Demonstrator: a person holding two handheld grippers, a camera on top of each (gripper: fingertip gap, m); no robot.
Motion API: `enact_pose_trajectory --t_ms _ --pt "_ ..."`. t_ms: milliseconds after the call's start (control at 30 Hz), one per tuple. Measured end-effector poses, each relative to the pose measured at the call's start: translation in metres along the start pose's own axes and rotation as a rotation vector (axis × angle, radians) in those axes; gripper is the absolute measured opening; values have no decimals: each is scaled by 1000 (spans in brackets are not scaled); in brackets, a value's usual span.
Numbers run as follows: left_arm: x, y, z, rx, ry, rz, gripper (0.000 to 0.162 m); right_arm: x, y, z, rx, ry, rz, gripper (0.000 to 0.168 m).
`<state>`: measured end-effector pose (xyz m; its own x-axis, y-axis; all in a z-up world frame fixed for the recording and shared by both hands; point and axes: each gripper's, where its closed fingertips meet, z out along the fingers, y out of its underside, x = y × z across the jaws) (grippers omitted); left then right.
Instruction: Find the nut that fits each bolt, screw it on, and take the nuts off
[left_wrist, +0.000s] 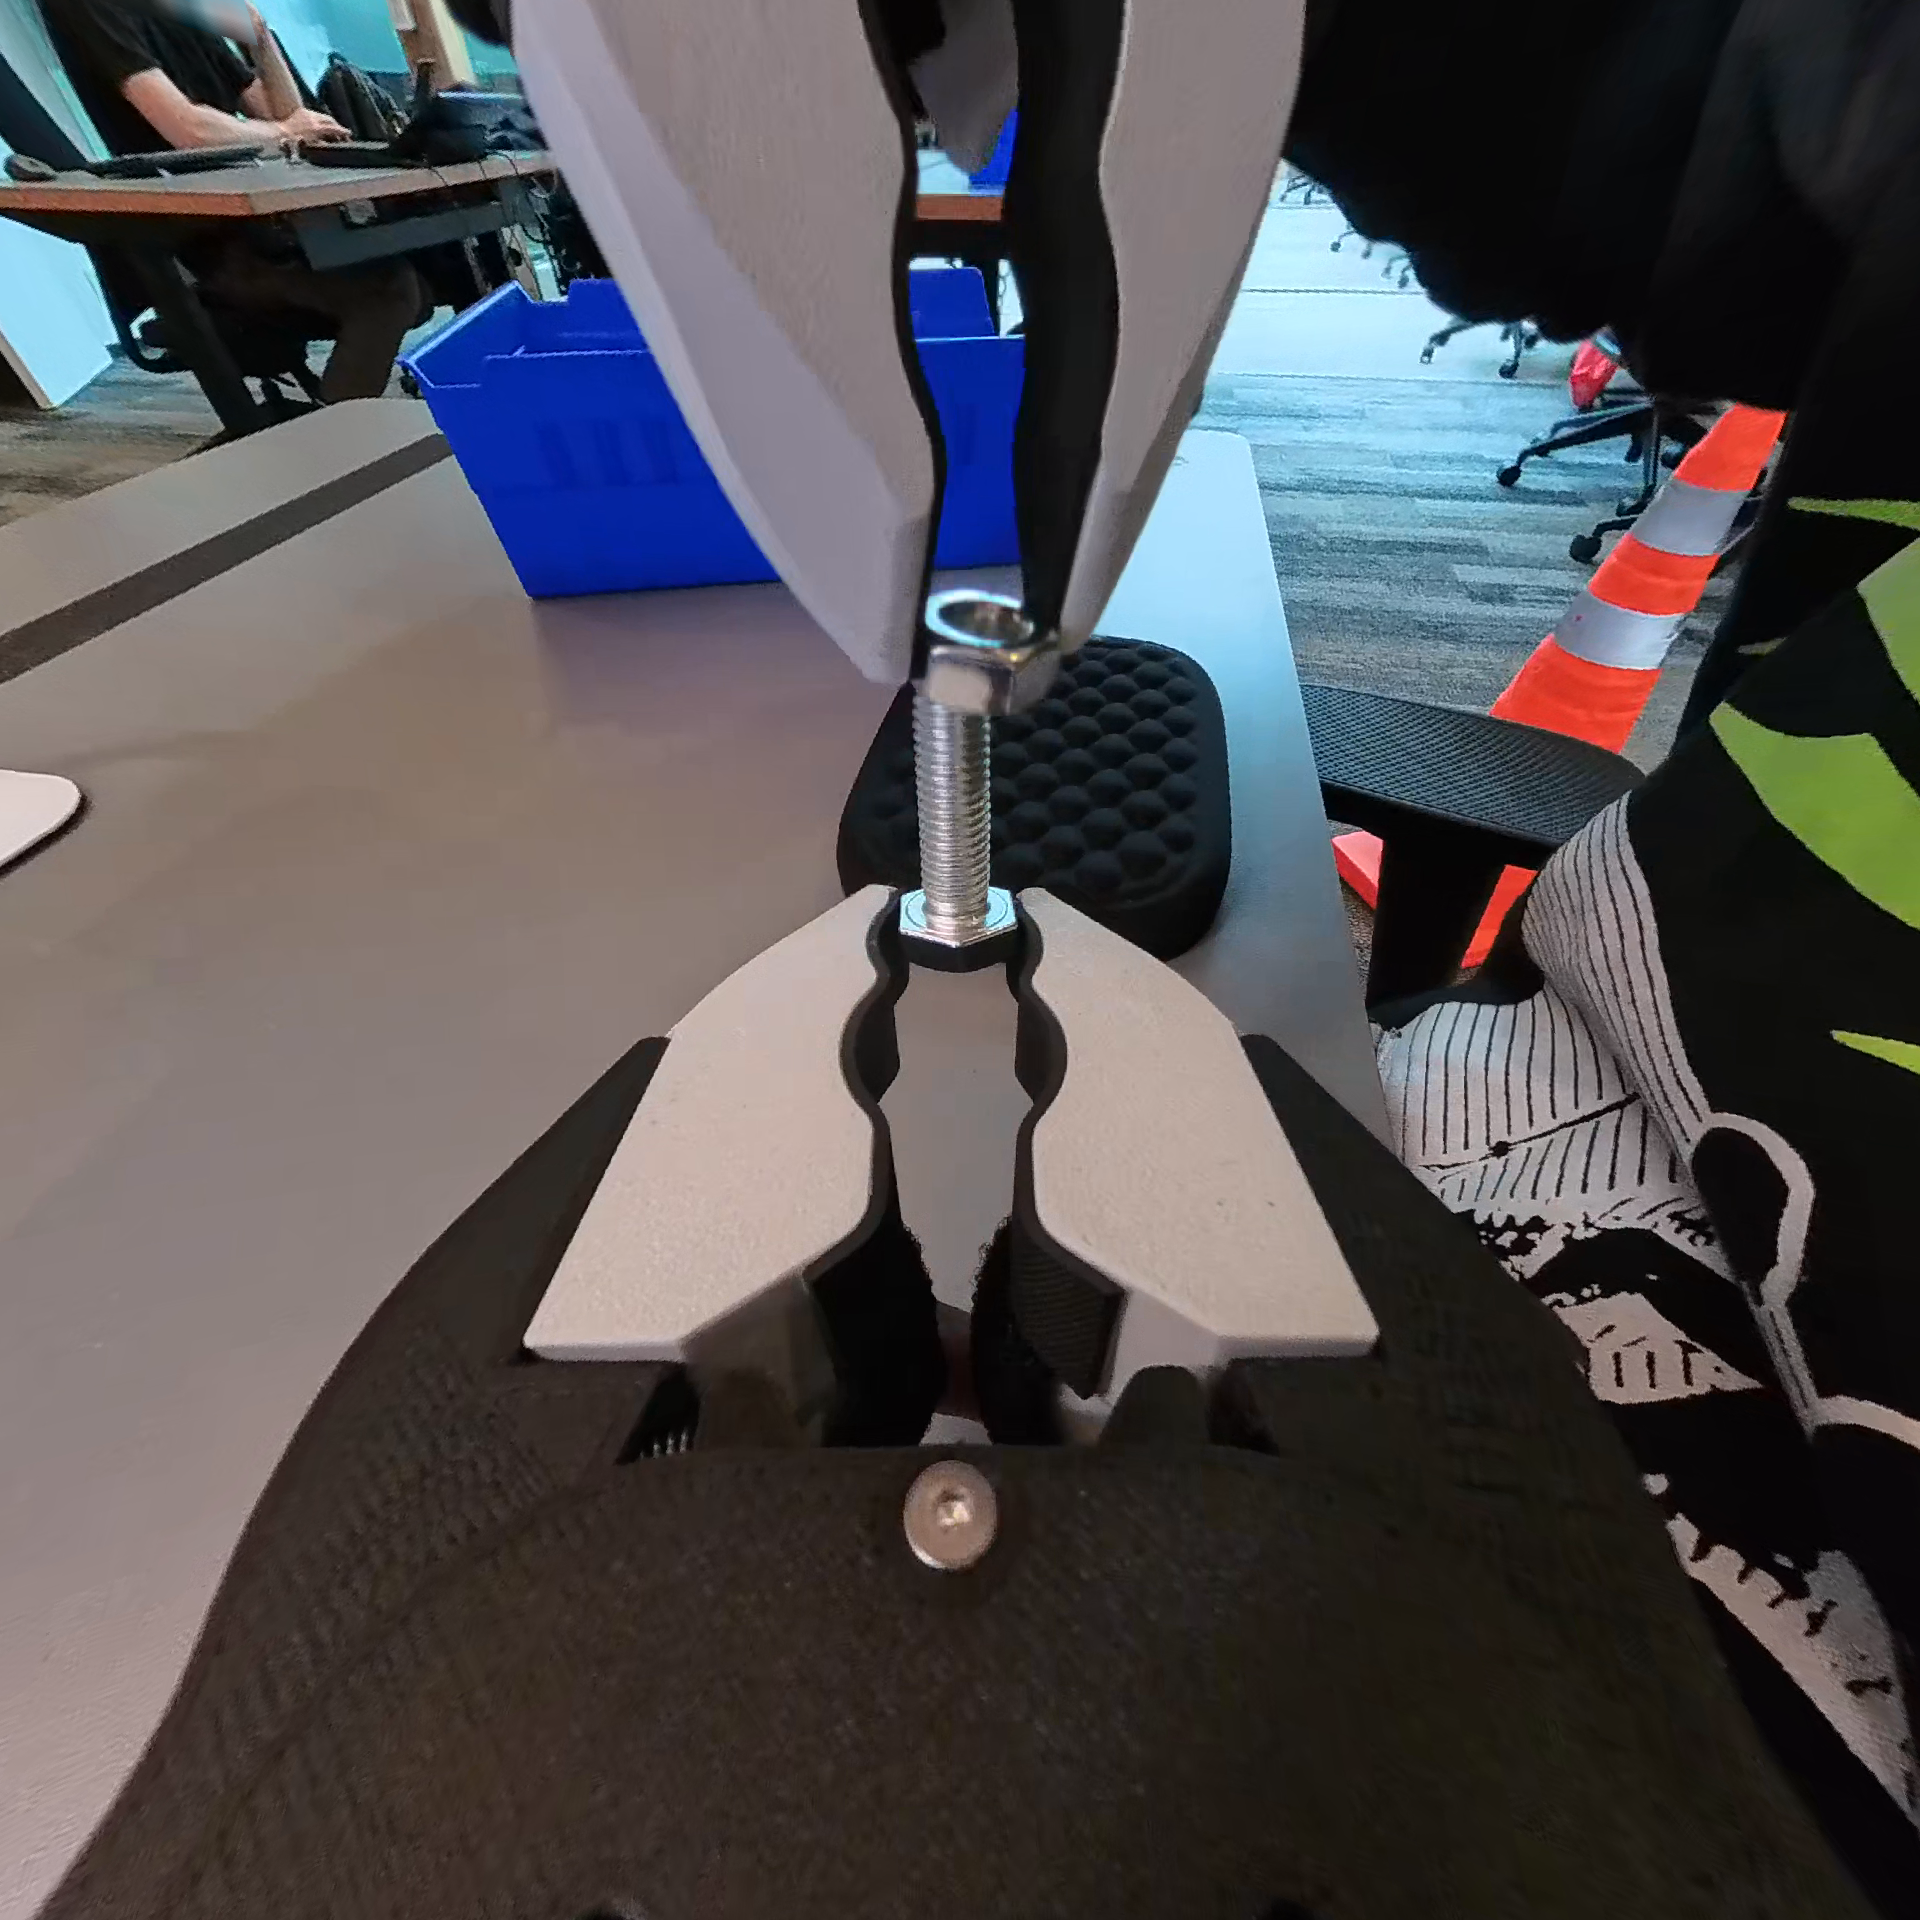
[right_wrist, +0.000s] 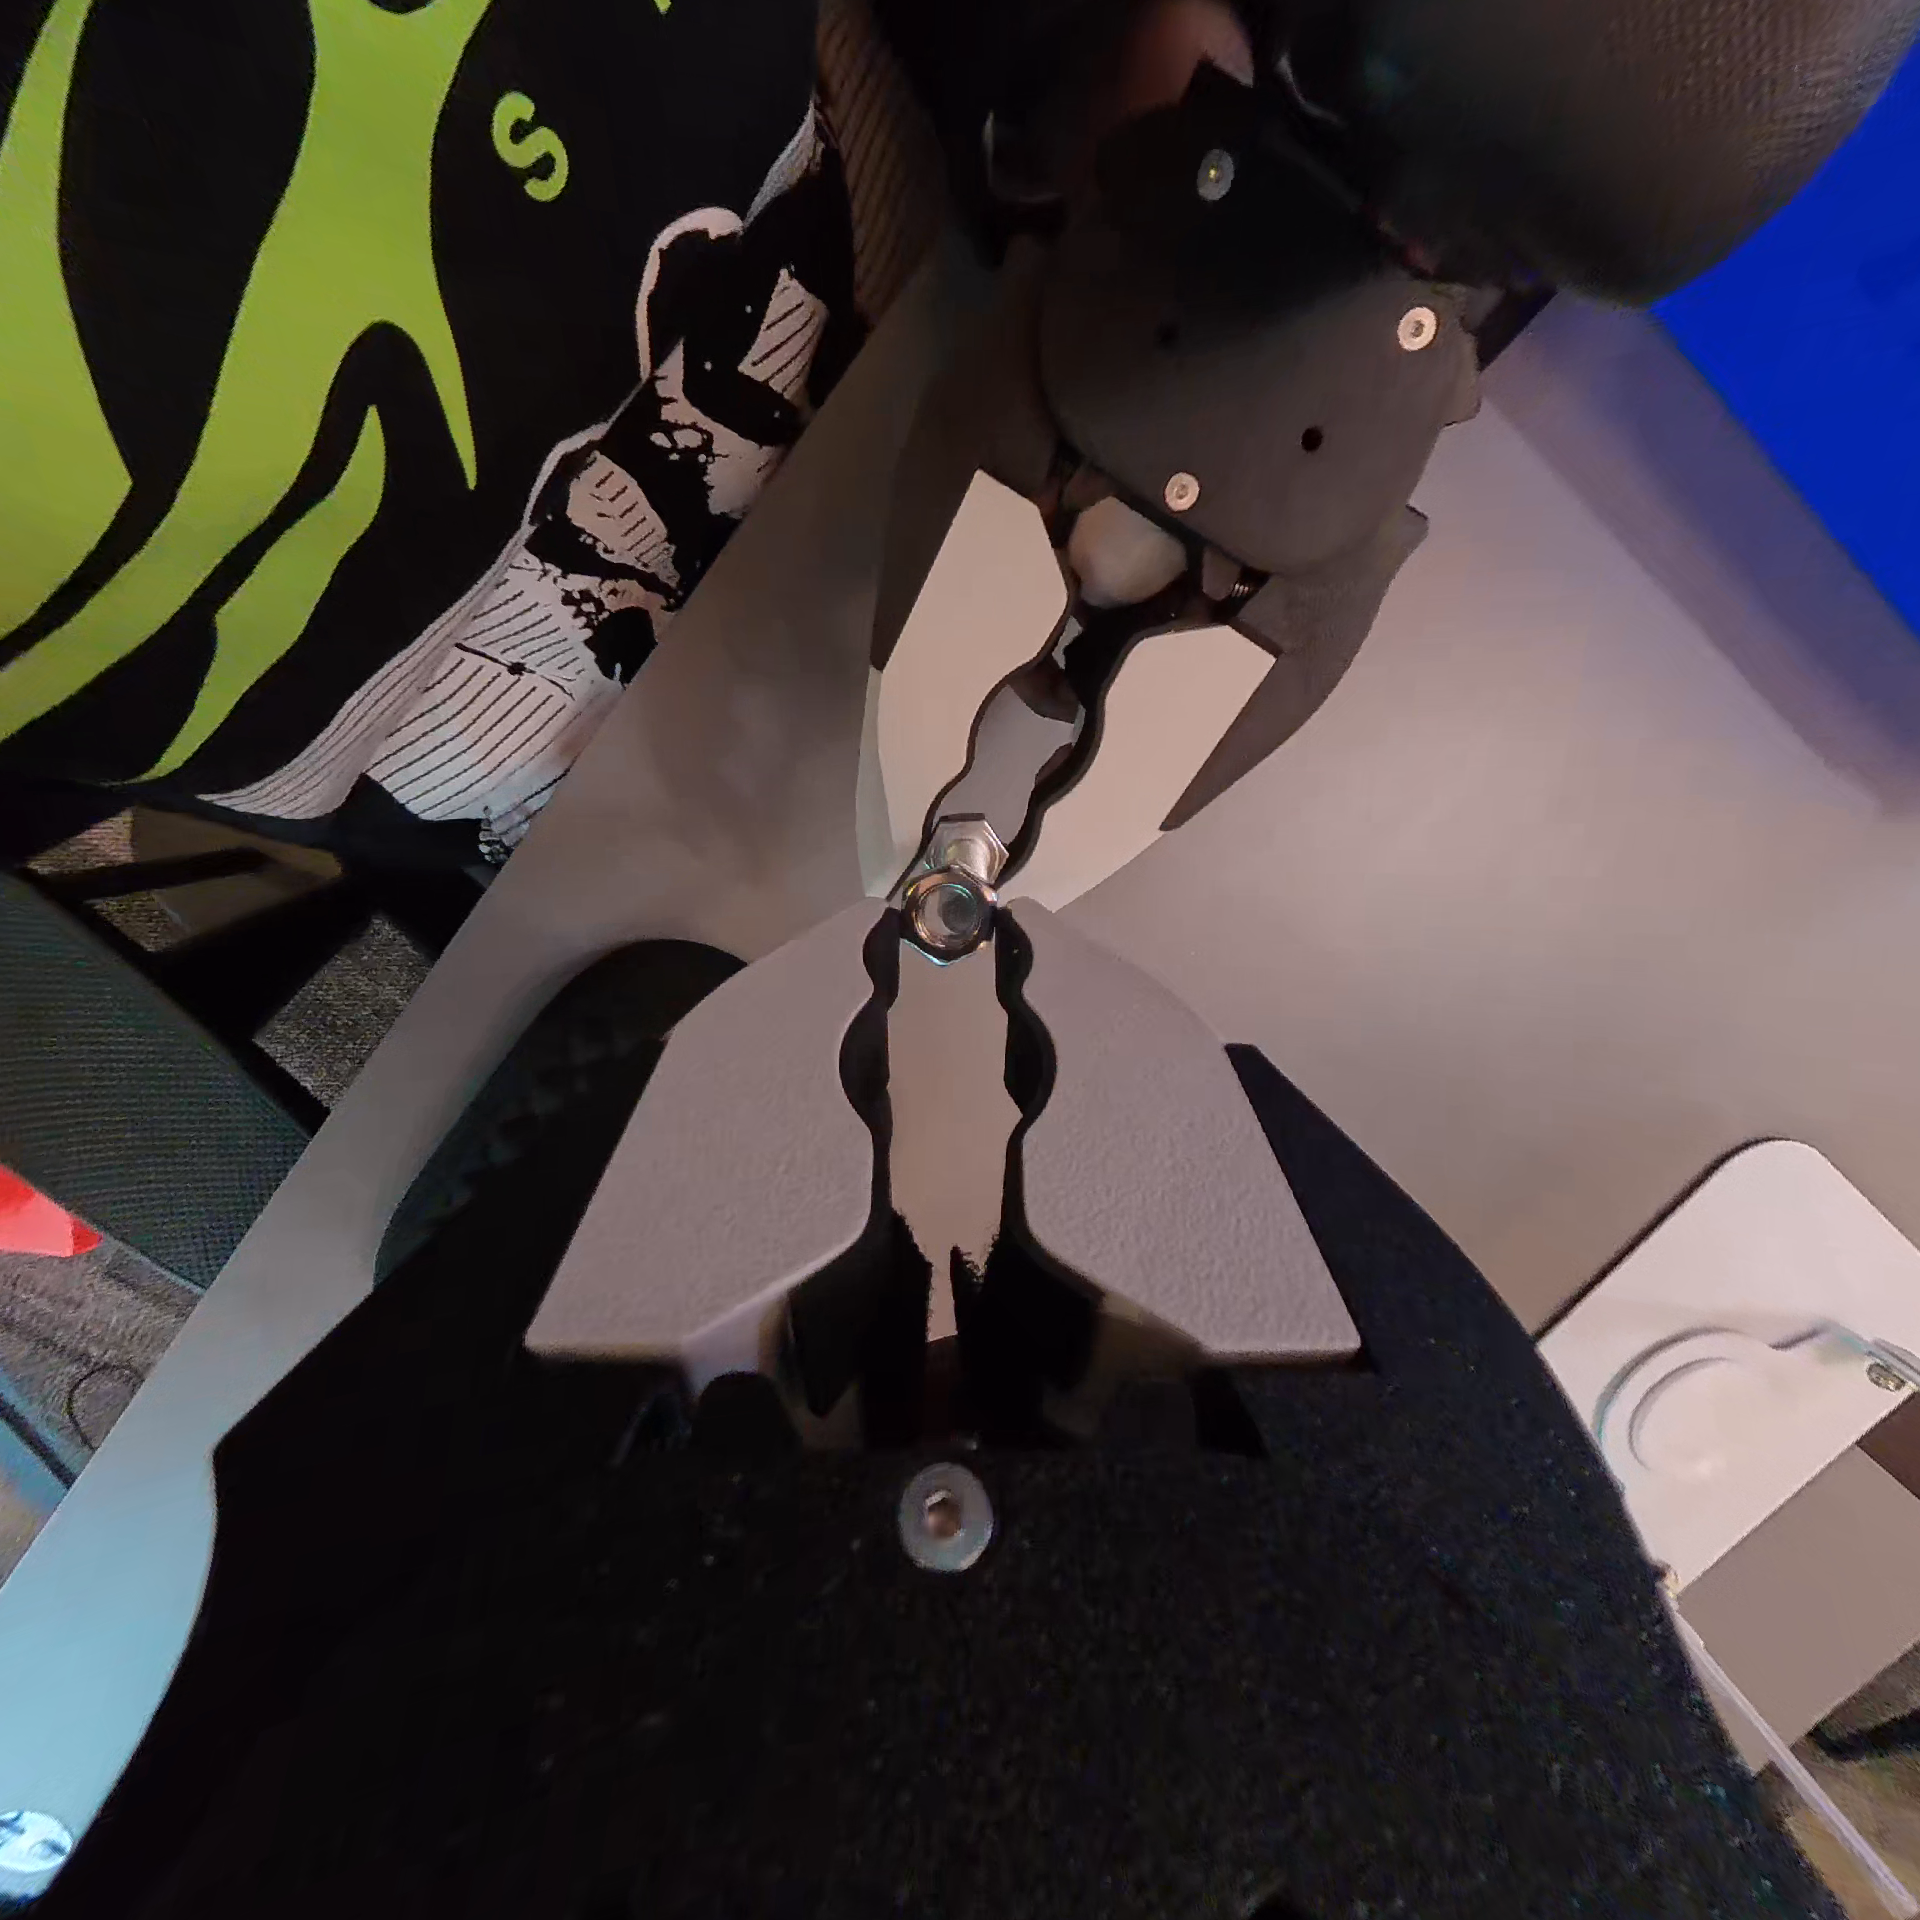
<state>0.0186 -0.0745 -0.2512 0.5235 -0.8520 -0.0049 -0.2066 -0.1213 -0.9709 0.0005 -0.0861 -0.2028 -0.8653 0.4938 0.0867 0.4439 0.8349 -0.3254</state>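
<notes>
A silver bolt (left_wrist: 951, 810) stands upright above the grey table (left_wrist: 416, 831). My left gripper (left_wrist: 954, 935) is shut on the bolt's lower hex end, at the bottom of the left wrist view. My right gripper (left_wrist: 982, 649) comes down from above and is shut on a silver hex nut (left_wrist: 987, 665) sitting on the bolt's top end. In the right wrist view I see the nut (right_wrist: 948, 920) end-on between my right gripper's (right_wrist: 948, 927) fingertips. The left gripper (right_wrist: 966, 844) holds the bolt just beyond it. The thread inside the nut is hidden.
A blue bin (left_wrist: 582, 457) stands at the table's far side. A black dimpled pad (left_wrist: 1122, 810) lies behind the bolt near the right edge. A white flat object (right_wrist: 1714, 1351) lies on the table. An orange cone (left_wrist: 1642, 582), office chairs and a person's patterned clothing (left_wrist: 1558, 1143) are off the table's right. Left tips to right tips: about 5 centimetres. The white flat object (right_wrist: 1714, 1351) is about equally far from each gripper, around 40 centimetres.
</notes>
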Motion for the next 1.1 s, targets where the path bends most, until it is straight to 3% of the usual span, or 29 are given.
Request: enact_pose_trajectory --t_ms 400,1100 --pt "-2 -6 -4 43 -19 20 18 5 -5 -2 50 -37 33 18" --pt "-35 -1 -6 2 -258 -89 18 34 10 0 32 153 474 18"
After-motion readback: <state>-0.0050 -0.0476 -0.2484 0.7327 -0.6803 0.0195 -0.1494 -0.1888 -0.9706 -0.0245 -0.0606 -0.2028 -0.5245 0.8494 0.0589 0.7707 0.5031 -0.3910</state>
